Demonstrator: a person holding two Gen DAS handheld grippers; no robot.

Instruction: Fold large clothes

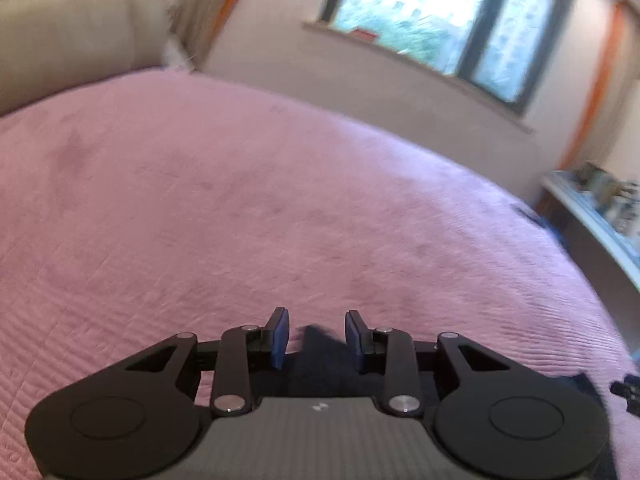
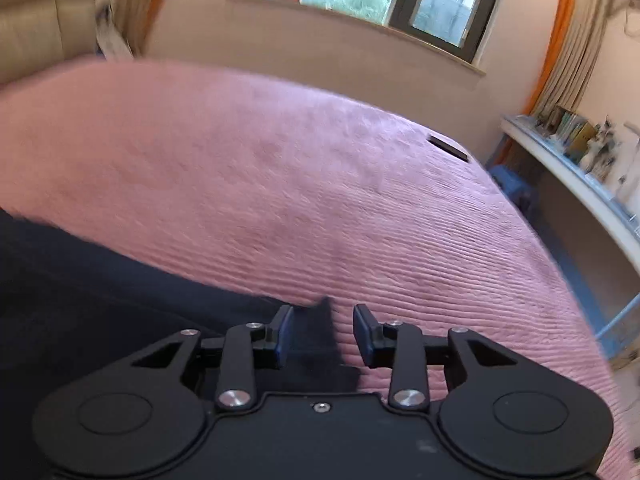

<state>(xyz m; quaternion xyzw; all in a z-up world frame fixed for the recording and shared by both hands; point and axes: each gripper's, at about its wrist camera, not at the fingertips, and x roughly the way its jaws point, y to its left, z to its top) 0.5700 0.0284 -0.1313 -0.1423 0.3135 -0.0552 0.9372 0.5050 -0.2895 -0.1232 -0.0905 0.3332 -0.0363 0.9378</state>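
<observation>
Both claws stand partly apart, gripping nothing. The left claw (image 1: 316,338) and right claw (image 2: 323,334) hover over the dark garment (image 2: 100,280) at lower left on the pink bed (image 2: 280,160). Its loose corner may slump and unfold.

Ribbed pink cloth bedspread (image 2: 320,184); matt dark cloth garment (image 2: 100,280); matt black plastic right claw (image 2: 323,332).

Each camera sits just behind its own tongs, low over the bed (image 1: 240,200), tilted down and facing across it toward the window (image 1: 432,20). The left view rolls more, with the window high on the right. Both share the bed, the window wall and the shelf (image 2: 580,176) right of the bed; the right view is nearer that shelf.
</observation>
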